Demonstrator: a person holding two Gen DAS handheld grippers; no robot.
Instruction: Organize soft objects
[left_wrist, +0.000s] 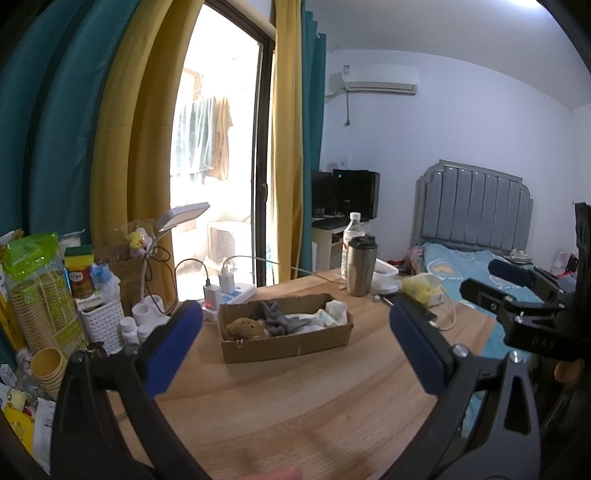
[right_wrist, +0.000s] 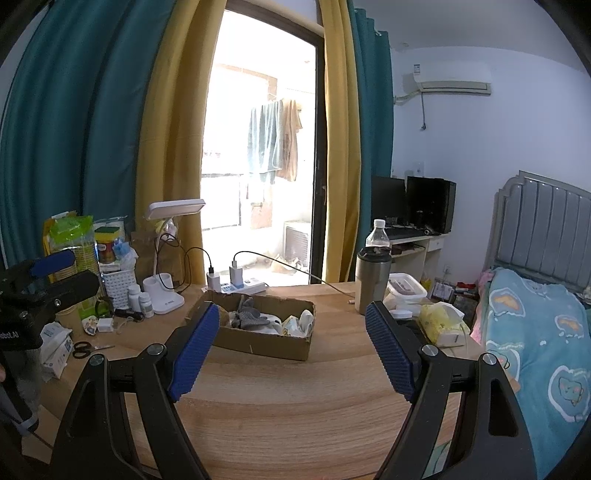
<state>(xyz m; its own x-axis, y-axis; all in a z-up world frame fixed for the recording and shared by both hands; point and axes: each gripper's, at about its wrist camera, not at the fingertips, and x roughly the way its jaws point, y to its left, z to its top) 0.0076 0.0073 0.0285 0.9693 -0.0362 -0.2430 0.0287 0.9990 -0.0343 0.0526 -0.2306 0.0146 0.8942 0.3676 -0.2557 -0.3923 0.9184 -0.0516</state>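
Broadly, the wooden tabletop (right_wrist: 295, 417) fills the lower half of both wrist views, with a bed (right_wrist: 535, 332) under a blue patterned blanket along its right edge. Near the far middle of the tabletop sits a shallow cardboard box (left_wrist: 286, 345), and the soft objects lie inside it: a brown sponge-like lump (left_wrist: 243, 326) at its left end, a grey glove (left_wrist: 280, 319) beside that, and crumpled white cloth (left_wrist: 332, 312) toward its right end.

Behind the box to the right a steel tumbler (right_wrist: 371, 282) stands upright, with a clear water bottle (right_wrist: 377, 234) just behind it. A white desk lamp (right_wrist: 170, 258) stands to the left, and a power strip (right_wrist: 242, 284) with chargers lies near the box's far side. A yellow bag (right_wrist: 439, 319) rests near the tabletop's right edge, and scissors (right_wrist: 86, 348) lie at the left.

Both sets of tongs hang above the bare wood on the near side of the box, apart from it. The left tongs (left_wrist: 295, 317) are spread wide with nothing between the blue pads, and the right tongs (right_wrist: 291, 325) are likewise released and empty.
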